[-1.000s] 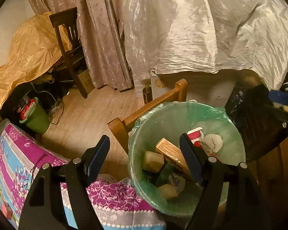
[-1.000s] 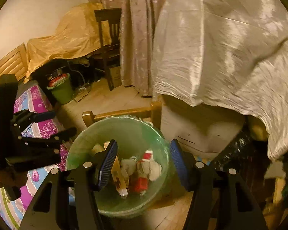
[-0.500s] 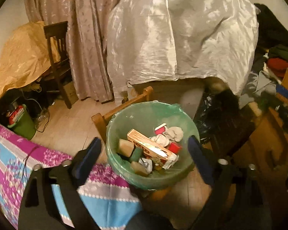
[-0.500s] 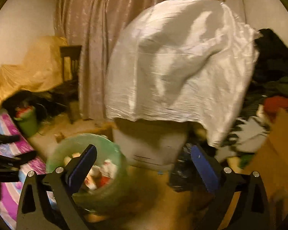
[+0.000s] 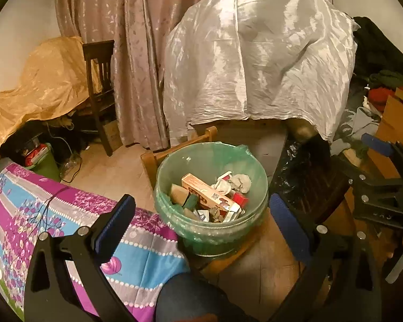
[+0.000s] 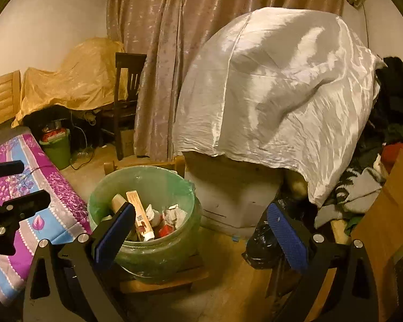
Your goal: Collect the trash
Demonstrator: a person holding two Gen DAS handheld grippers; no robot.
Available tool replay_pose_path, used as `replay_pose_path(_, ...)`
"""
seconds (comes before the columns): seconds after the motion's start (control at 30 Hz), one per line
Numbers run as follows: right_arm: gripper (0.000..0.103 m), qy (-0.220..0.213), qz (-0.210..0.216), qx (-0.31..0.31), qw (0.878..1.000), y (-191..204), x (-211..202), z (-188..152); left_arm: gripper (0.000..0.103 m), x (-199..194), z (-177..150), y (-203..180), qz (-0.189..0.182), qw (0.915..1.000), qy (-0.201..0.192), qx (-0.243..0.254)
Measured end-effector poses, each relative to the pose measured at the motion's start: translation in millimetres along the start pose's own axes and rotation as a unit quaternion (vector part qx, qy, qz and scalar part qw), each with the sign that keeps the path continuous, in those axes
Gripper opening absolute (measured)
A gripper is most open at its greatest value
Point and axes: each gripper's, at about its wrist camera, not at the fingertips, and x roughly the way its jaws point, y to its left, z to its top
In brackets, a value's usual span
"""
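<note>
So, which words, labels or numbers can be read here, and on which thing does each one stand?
None can be quoted.
Long carton in the green bin: print and a square code, too small to read.
Red pack: blurred.
Right tongs, seen by the left camera: faint marks, illegible.

Occlusions and cut-offs, both wrist views.
White sheet (image 6: 276, 102) hides most of the bulky object under it; gold cloth (image 5: 40, 86) covers another shape entirely. Bin (image 5: 211, 187): lower trash buried under the long carton (image 5: 209, 196), print on it unreadable. Right gripper (image 5: 384, 177) cut by the frame edge in left view.
</note>
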Motion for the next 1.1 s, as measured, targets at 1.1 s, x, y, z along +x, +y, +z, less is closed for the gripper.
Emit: replay_pose_path(1.1,0.098,0.013,-0.006,0.028,1.0,-16.9,19.5,5.1,0.097,3.0,15.7,-1.9,0.056,0.9982,-0.005,-0.02)
